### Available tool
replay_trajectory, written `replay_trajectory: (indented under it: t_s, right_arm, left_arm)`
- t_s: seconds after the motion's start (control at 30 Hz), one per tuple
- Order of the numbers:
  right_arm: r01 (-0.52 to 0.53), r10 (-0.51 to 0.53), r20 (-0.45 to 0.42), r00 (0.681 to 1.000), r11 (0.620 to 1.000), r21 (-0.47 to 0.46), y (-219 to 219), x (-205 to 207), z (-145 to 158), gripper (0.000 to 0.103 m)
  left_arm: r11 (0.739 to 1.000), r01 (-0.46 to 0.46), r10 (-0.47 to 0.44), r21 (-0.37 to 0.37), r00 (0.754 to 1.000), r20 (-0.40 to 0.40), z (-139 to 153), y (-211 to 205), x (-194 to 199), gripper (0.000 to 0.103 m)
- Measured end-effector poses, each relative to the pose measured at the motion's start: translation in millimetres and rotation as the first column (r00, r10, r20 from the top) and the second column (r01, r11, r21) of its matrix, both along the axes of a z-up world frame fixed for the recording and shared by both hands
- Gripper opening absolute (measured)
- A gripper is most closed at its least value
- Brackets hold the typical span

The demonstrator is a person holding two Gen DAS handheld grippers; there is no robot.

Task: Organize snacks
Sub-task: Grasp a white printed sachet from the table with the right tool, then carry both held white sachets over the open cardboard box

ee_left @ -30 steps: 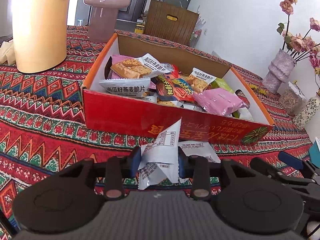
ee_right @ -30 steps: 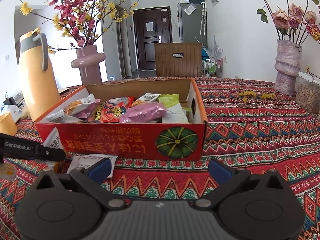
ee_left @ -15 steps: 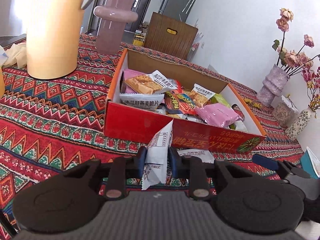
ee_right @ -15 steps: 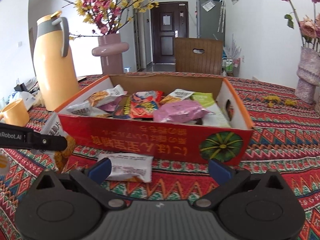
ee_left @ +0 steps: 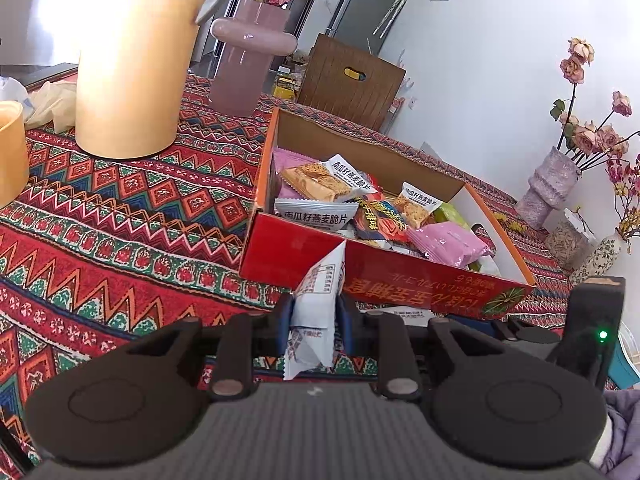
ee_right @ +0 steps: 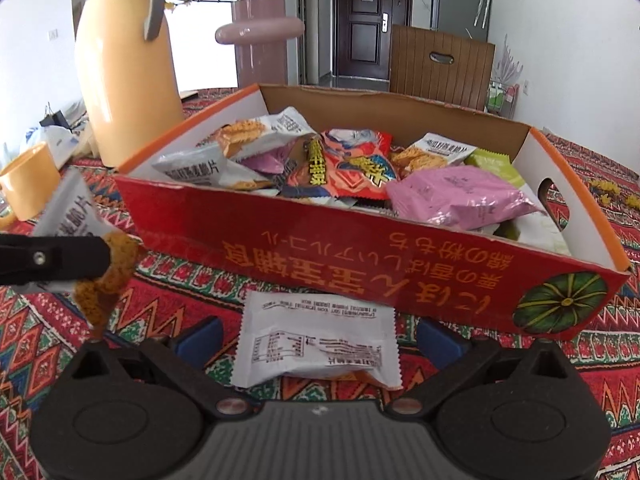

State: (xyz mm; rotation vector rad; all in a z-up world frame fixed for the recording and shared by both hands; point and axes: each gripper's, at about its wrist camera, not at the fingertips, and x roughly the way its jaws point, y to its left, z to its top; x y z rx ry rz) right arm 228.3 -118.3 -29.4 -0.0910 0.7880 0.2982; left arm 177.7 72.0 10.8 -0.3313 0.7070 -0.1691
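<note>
My left claw point(ee_left: 314, 322) pinches a white snack packet point(ee_left: 318, 304) upright at lower centre, just before the red box point(ee_left: 304, 258) of snacks. My right claw point(ee_right: 318, 338) is spread wide around a second white packet point(ee_right: 316, 344) lying flat on the patterned surface point(ee_right: 592, 356) at lower centre, touching the box front. A yellow jug point(ee_right: 124, 72) stands upper left.

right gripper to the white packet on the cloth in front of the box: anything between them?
Nothing visible. The white packet lies flat on the tablecloth, just ahead of the open right gripper, between its fingers. The red box sits behind it.
</note>
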Motion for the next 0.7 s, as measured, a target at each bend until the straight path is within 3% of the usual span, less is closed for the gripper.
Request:
replay_trajectory:
  t_s: [0.27, 0.5, 0.7]
  right_arm:
    - [-0.005, 0.005, 0.018, 1.0, 1.0, 0.009, 3, -3, -1, 0.088]
    - [-0.014, 0.013, 0.031, 0.999, 1.0, 0.014, 2, -9, 2, 0.069]
    - [-0.021, 0.021, 0.052, 0.998, 1.0, 0.012, -2, -20, 4, 0.06]
  left_arm:
    - [1.0, 0.008, -0.008, -0.013, 1.0, -0.004, -3, 2, 0, 0.024]
    - [1.0, 0.012, -0.013, -0.016, 1.0, -0.003, -2, 2, -1, 0.024]
    - [1.0, 0.013, -0.013, -0.016, 1.0, 0.001, -2, 1, -3, 0.025]
